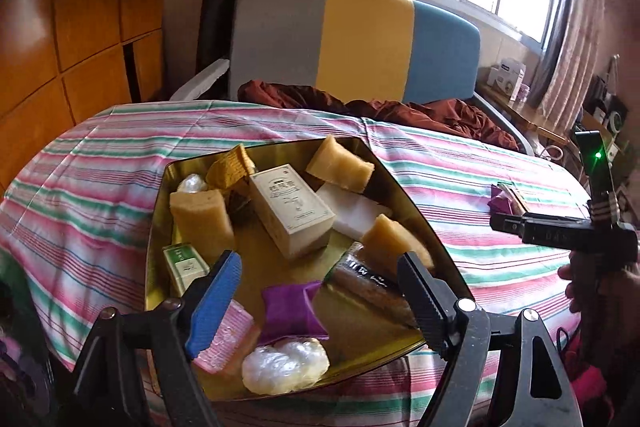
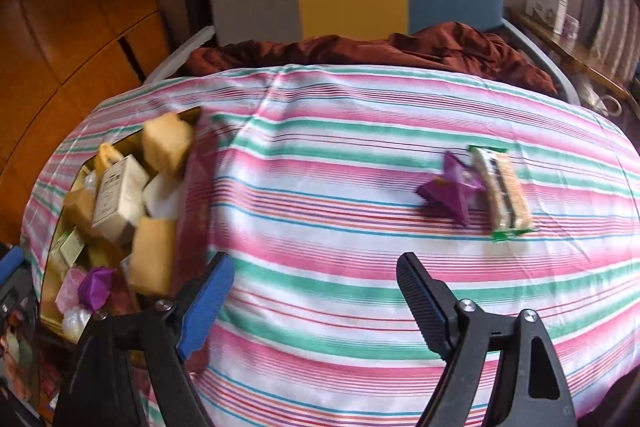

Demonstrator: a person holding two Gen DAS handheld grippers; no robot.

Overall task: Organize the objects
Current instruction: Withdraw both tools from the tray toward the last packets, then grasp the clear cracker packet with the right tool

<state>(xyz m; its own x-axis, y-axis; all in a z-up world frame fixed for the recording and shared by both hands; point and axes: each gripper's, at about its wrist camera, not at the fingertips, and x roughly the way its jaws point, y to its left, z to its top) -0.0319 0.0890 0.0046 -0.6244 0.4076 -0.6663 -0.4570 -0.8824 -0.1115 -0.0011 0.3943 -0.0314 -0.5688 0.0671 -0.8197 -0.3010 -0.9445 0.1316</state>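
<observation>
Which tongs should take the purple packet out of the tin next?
Left. The left tongs hang open right over the purple packet in the gold tin; the right tongs are open over bare striped sheet.

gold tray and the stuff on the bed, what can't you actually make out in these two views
- Left wrist view: the gold tray's near corners are covered by the open left tongs; print on the beige box is too small to read.
- Right wrist view: the tray's left part is cut off by the frame edge; the purple packet and the snack bar are blurred, labels unreadable.
- The right tongs are open and empty.
</observation>
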